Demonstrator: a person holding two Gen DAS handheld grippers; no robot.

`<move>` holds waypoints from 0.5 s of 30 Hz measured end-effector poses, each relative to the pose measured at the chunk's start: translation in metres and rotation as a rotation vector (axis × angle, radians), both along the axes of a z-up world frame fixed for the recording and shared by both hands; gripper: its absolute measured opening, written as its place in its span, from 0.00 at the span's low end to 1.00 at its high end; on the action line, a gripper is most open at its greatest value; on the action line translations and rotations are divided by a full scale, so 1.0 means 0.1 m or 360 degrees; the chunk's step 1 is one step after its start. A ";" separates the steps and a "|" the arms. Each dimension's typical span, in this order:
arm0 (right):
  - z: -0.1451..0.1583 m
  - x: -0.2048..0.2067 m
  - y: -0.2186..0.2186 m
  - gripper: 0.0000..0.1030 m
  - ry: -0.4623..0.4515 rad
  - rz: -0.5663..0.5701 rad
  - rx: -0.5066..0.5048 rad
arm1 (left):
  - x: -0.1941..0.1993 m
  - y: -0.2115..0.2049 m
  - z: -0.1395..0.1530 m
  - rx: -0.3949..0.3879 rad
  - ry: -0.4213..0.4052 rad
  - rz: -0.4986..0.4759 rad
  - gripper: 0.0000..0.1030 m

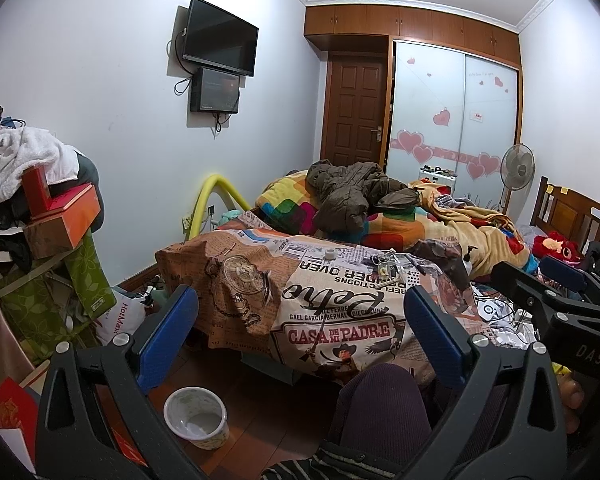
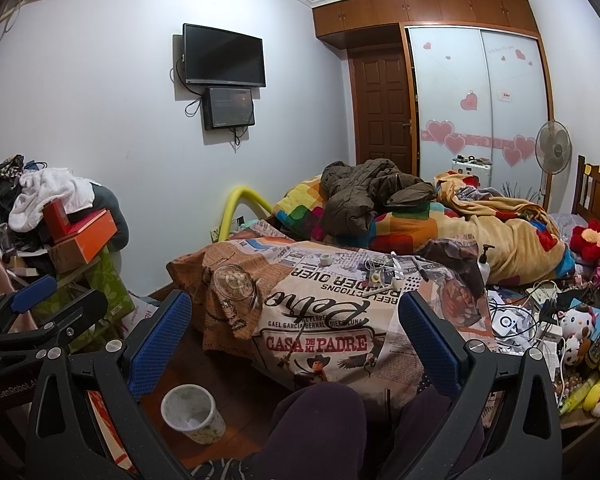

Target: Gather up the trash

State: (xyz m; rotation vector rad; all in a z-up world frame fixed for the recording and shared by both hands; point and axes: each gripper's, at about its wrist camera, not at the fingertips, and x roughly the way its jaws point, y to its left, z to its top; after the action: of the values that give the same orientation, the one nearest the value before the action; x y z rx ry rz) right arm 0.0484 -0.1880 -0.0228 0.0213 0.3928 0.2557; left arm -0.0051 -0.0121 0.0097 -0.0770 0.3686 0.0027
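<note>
Both tools gape wide and hold nothing: the left tool (image 1: 300, 336) and right tool (image 2: 296, 332) show ribbed blue pads on matte black plastic arms. A round white bin (image 1: 196, 416) with a faint leafy print stands upright on the dark wooden floor (image 1: 268, 412), below the left tool's left finger, beside the printed bedspread (image 1: 332, 300).

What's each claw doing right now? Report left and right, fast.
Left claw: open, holding nothing.
Right claw: open, holding nothing.
</note>
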 end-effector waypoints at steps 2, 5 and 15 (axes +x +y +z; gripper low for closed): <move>0.00 0.00 -0.01 1.00 0.0001 0.0001 0.0001 | 0.00 0.01 -0.01 0.0001 -0.0001 -0.0001 1.00; 0.00 0.00 0.00 1.00 0.0002 0.0000 0.0001 | 0.00 0.00 0.00 0.0002 -0.0001 0.0000 1.00; -0.01 0.12 -0.03 1.00 0.0010 -0.0030 -0.0015 | 0.07 -0.05 0.00 -0.0001 0.0013 -0.0006 1.00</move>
State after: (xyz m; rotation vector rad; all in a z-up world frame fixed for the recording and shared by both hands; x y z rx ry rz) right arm 0.0604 -0.1906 -0.0234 0.0165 0.4000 0.2351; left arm 0.0022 -0.0167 0.0098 -0.0768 0.3768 -0.0006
